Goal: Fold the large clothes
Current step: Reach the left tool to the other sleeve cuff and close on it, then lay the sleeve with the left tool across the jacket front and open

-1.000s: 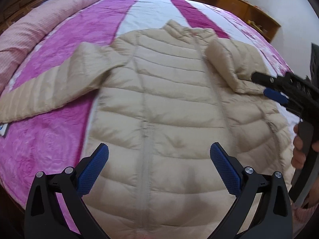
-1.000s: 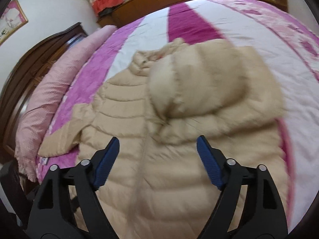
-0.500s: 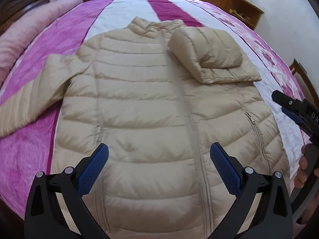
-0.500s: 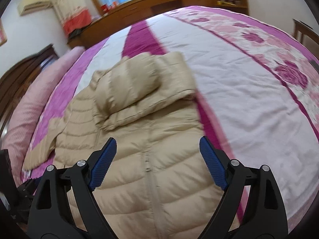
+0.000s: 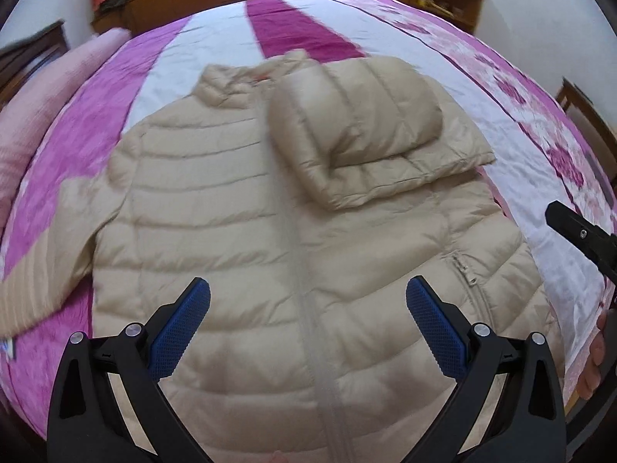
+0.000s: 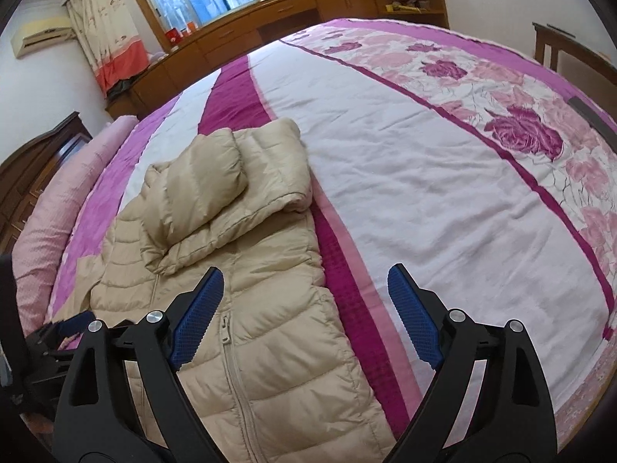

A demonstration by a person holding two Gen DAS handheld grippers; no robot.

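We hold the left gripper (image 5: 308, 308) low over the hem half of the jacket, its blue ribbed pads spread wide and pinching nothing. The right gripper (image 6: 304, 308) likewise stands wide apart and empty, its jaws having just been opening; it hangs over the jacket's edge, where the fabric meets the quilt.

The beige quilted down jacket (image 5: 239, 231) lies face up, zip closed, on the pink, magenta and white flower-printed bed quilt (image 6: 424, 162). One beige padded sleeve (image 5: 366, 131) is already folded across the chest, at about one o'clock from the left gripper. The other sleeve (image 5: 42, 266) lies stretched out flat toward nine o'clock.

The step in hand, as we judge it, is folding that remaining sleeve. To do it well, we carry the left gripper toward nine o'clock, pinch the sleeve near its cuff, taking both layers, and lay it across the chest to mirror the folded one. The padding is slippery and springy, so we grip deep and release only once the sleeve rests flat. The right gripper may press on the folded sleeve at its eleven o'clock to keep it from sliding.
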